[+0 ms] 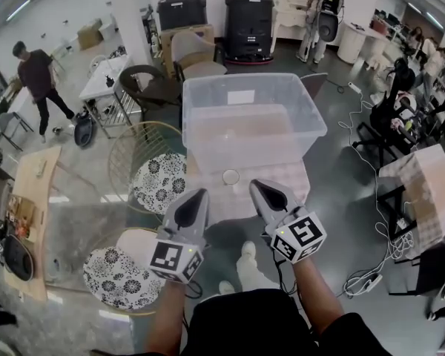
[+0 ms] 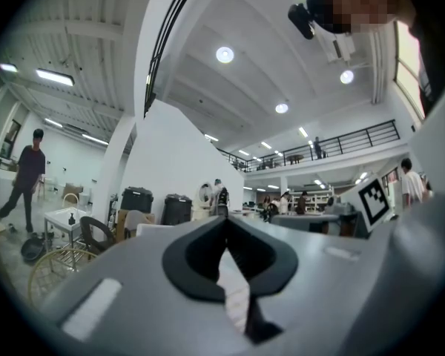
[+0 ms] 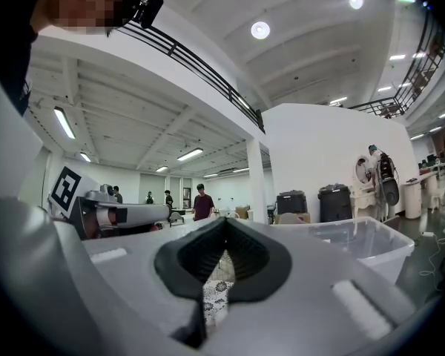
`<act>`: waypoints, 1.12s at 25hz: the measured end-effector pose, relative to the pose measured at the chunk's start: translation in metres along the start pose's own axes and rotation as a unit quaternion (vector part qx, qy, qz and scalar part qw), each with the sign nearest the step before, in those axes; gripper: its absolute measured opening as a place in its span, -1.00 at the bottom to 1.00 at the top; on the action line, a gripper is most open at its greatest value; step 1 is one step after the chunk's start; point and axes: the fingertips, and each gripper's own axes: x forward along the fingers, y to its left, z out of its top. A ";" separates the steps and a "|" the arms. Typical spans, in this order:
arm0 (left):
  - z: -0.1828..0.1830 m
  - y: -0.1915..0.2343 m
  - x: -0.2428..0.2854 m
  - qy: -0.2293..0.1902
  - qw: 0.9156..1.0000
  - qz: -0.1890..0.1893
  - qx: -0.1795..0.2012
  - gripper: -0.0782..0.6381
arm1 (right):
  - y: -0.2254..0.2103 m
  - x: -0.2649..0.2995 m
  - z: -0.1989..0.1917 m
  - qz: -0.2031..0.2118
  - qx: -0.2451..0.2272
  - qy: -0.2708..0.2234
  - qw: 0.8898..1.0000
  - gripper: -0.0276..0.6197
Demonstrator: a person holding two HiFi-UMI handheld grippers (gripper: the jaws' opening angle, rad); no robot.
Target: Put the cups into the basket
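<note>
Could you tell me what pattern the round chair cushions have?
Black floral print on white, upper cushion and lower cushion alike; head view.

basket = clear plastic storage bin (image 1: 252, 117), rectangular, open top, upright, centre of scene on the far side, long side facing near. walls see-through, small white label on the far wall. one cup (image 1: 231, 176) visible: small, round, clear, upright, mouth up, just near of the bin's near wall, outside it.
</note>
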 end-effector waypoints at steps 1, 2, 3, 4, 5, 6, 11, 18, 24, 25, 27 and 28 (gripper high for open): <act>-0.001 0.003 0.005 0.001 1.000 0.001 0.000 -0.76 | -0.004 0.004 -0.001 0.001 0.000 0.000 1.000 -0.91; -0.002 0.005 0.010 0.002 1.000 0.003 0.001 -0.76 | -0.009 0.008 -0.001 0.002 0.001 0.000 1.000 -0.91; -0.003 0.007 0.015 0.003 1.000 0.003 0.002 -0.76 | -0.014 0.012 -0.002 0.002 0.002 0.001 1.000 -0.91; -0.004 0.010 0.021 0.004 1.000 0.004 0.002 -0.76 | -0.020 0.016 -0.002 0.002 0.003 0.000 1.000 -0.91; -0.004 0.012 0.027 0.004 1.000 0.004 0.003 -0.76 | -0.026 0.021 -0.003 0.003 0.005 0.000 1.000 -0.91; -0.004 0.016 0.034 0.004 1.000 0.005 0.003 -0.76 | -0.031 0.026 -0.003 0.003 0.006 0.000 1.000 -0.91; -0.008 0.031 0.070 0.004 1.000 0.012 0.001 -0.76 | -0.063 0.051 -0.007 0.011 0.007 0.005 1.000 -0.91; -0.012 0.052 0.119 0.006 1.000 0.024 0.000 -0.76 | -0.107 0.087 -0.007 0.023 0.011 0.006 1.000 -0.91; -0.013 0.066 0.160 0.008 0.999 0.037 0.002 -0.76 | -0.139 0.113 -0.013 0.043 0.013 0.014 0.999 -0.91; -0.013 0.067 0.166 0.009 0.999 0.038 0.002 -0.76 | -0.143 0.118 -0.013 0.046 0.013 0.015 0.999 -0.91; -0.014 0.069 0.178 0.011 0.999 0.039 0.004 -0.76 | -0.152 0.126 -0.014 0.052 0.017 0.017 0.998 -0.91; -0.016 0.070 0.184 0.012 0.999 0.040 0.003 -0.76 | -0.156 0.131 -0.015 0.056 0.019 0.018 0.998 -0.91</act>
